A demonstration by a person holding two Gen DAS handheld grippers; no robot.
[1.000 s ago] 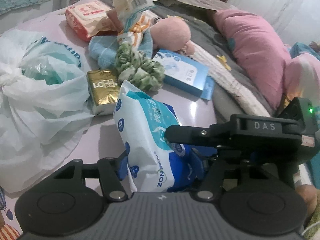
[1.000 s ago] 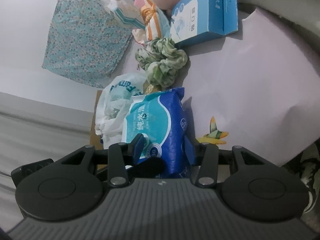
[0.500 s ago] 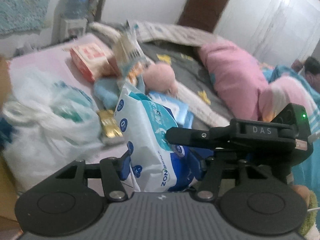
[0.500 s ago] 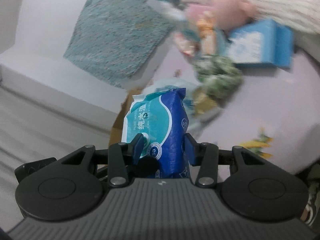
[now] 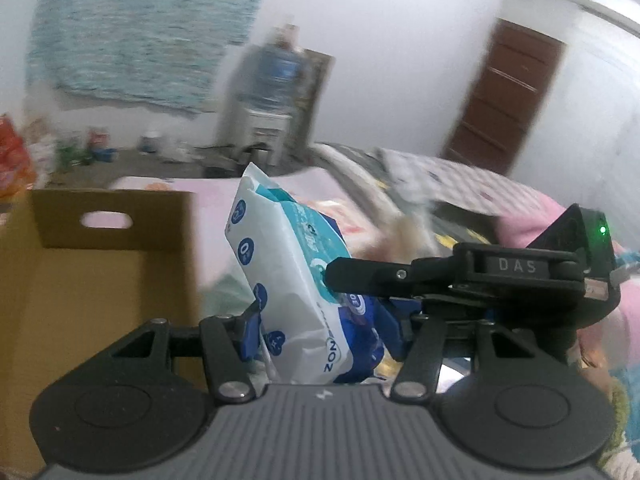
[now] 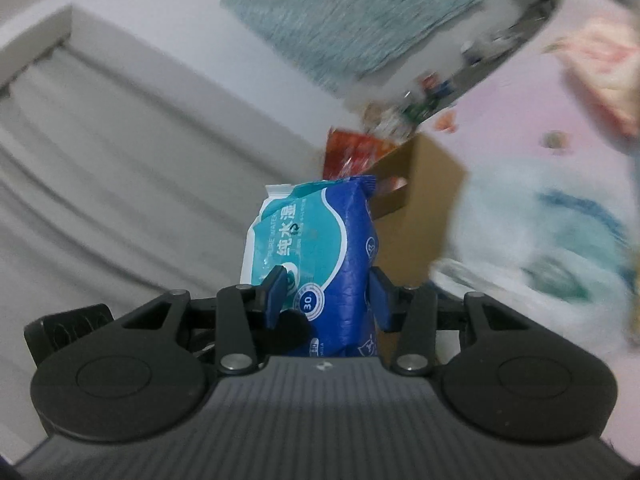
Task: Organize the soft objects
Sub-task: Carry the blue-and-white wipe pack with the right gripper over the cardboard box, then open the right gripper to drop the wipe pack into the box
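A soft blue, teal and white pack of wet wipes [image 5: 296, 280] stands upright in the air. The left claw [image 5: 320, 328] and right claw [image 6: 326, 296] both clamp it, beside an open cardboard box [image 5: 108, 216].

Wipes pack [image 5: 292, 280]: glossy plastic film, crinkled, white-and-blue, catching the light. Left gripper [image 5: 324, 328] and right gripper [image 6: 328, 294]: matt black plastic, ribbed housing, silvery metal pins, smooth blue pads [image 6: 276, 292]. Box [image 5: 112, 220]: plain brown cardboard, matt. Wall hanging [image 5: 140, 28]: blue-green woven cloth, rough. Door [image 5: 504, 96]: dark brown wood.
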